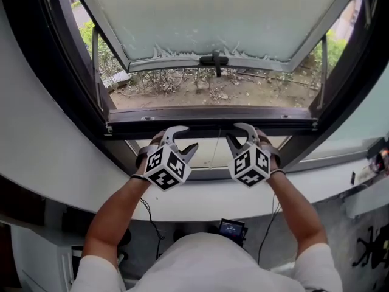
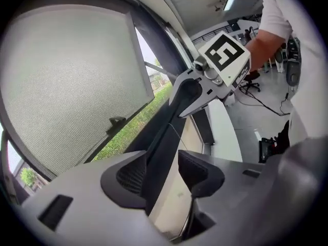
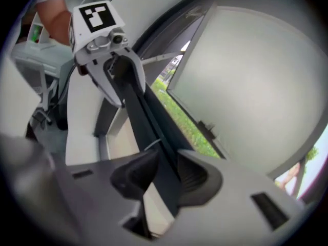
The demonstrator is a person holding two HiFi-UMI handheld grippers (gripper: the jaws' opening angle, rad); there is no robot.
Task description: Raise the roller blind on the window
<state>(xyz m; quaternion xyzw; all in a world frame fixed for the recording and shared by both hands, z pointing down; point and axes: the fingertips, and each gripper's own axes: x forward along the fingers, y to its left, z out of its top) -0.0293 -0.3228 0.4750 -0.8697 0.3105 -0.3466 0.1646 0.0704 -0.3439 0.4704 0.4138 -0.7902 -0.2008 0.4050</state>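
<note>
Head view: left gripper (image 1: pixel 182 140) and right gripper (image 1: pixel 238 135) sit side by side at the roller blind's dark horizontal bar (image 1: pixel 279 126), both released.
Each gripper view shows the bar running between spread jaws with a gap on one side of it, so neither gripper clamps it. Around the grippers stands the black window frame (image 1: pixel 61 72). Farther ahead, a frosted-glass sash (image 1: pixel 219 17) with a black handle (image 1: pixel 214 59) tilts outward over bare soil and weeds (image 1: pixel 200 87). Beneath the bar, between the grippers, a cream panel (image 2: pixel 171 204) carries a thin cord (image 2: pixel 178 136). Under the wrists curves a white sill (image 1: pixel 206 194), and lower down lies a small black screen device (image 1: pixel 233 229).
</note>
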